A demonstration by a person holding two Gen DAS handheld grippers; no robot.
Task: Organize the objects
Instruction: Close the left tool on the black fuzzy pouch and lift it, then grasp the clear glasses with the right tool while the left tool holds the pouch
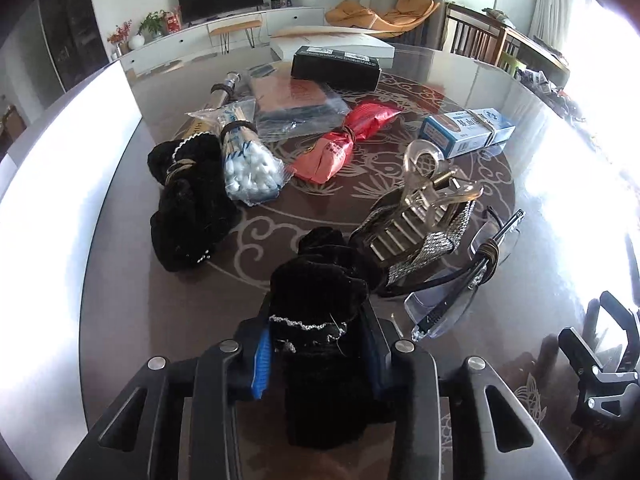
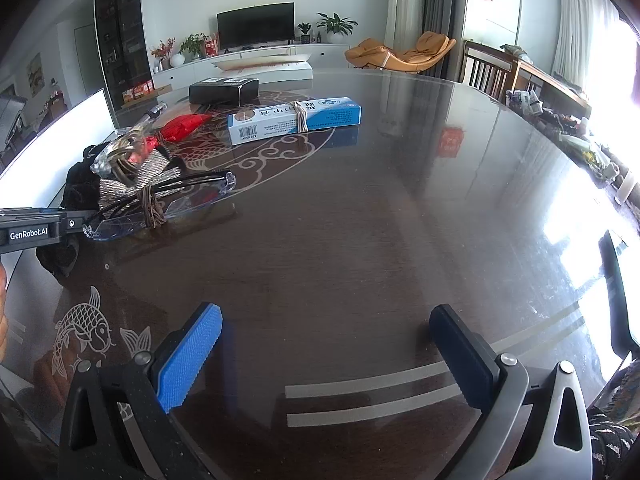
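**Hard daylight from the right, glare on the glass**

Strong daylight pours in from the windows (image 2: 624,32) on the right, blown out to pure white. The glossy table (image 2: 360,220) throws it back in bright patches along its right and near-left edges. The far room stays evenly lit and sharp. Fisheye bending curves the table rim, and dark vignetting fills the corners.

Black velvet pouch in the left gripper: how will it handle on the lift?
Probably floppy: the black velvet pouch bunches between the left gripper pads, and its free end may droop. Likely light and not slippery, since it looks like plush fabric. Contents can't be seen, so weight is uncertain.
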